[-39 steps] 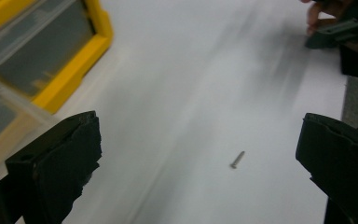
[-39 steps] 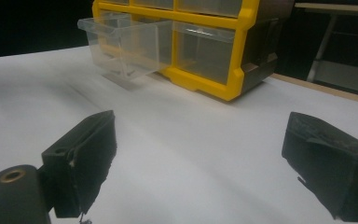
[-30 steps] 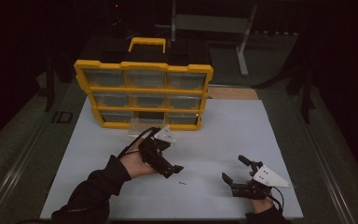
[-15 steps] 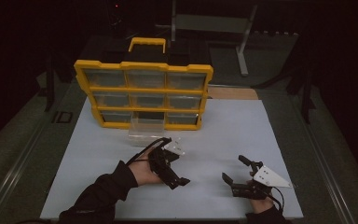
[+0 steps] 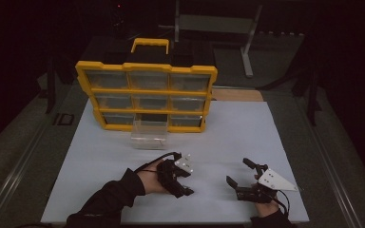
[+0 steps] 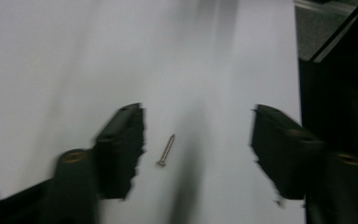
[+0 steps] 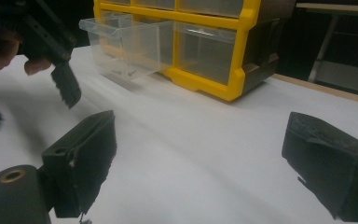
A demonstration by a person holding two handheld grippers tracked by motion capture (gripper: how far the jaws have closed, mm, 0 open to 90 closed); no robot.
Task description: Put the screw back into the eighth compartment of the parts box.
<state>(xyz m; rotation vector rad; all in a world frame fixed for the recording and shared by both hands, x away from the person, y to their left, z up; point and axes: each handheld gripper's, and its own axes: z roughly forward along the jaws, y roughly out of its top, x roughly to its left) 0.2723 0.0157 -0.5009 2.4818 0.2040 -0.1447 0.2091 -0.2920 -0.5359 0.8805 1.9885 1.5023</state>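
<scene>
One white mat (image 5: 100, 161) was laid on table. One yellow organizer (image 5: 146, 96) was stood upright at its far edge, nine drawers counted; one clear drawer (image 5: 148, 133) was pulled out, bottom middle. Left gripper (image 5: 183, 183) was held released, jaws apart over one screw (image 6: 166, 150) on mat. Right gripper (image 5: 240, 173) was held released, nothing grasped.

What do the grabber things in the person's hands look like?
Both are black with two chunky jaws, their inner pads rough and ragged. The right gripper carries a grey three-cornered plate on top. A thin black cable loops from the left gripper. The person wears a dark sleeve.
</scene>
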